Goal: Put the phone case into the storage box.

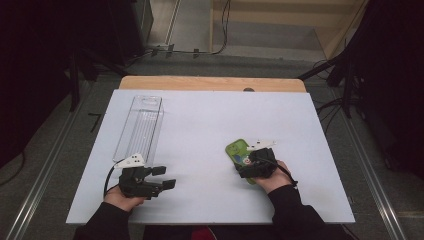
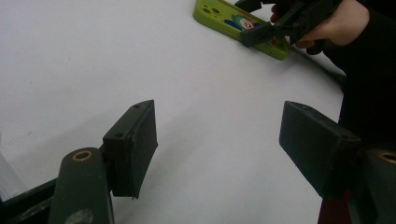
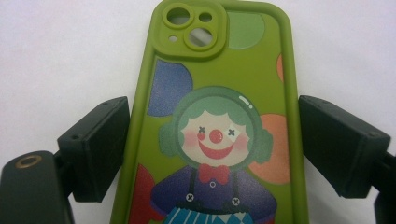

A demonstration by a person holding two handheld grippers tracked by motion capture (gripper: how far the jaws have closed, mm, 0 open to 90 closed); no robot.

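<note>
1. A person seated at the near edge of a white worktop point(image 1: 200, 115) works a hand-held gripper in each hand.

2. The right gripper point(image 3: 212, 149) straddles a green phone case point(image 3: 219, 116) printed with a clown; the case lies flat at the right of the worktop, camera cutout pointing far.

3. Its jaws flank the case's long sides and are spread: the left one sits at or almost at the rim, though contact is hard to judge from this angle, while a sliver of worktop shows at the right one.

4. The left gripper point(image 1: 162, 176) rests at the near left, jaws parted with nothing between them.

5. A clear plastic box point(image 1: 140, 125) lies on the left, farther off, well apart from the case.

6. The case looks light, thin and somewhat flexible, probably soft rubbery plastic with good grip; squeezed hard across its width, it may bow inward.

7. The raised side rims at mid-length appear the sound place to pinch, with moderate pressure.
</note>
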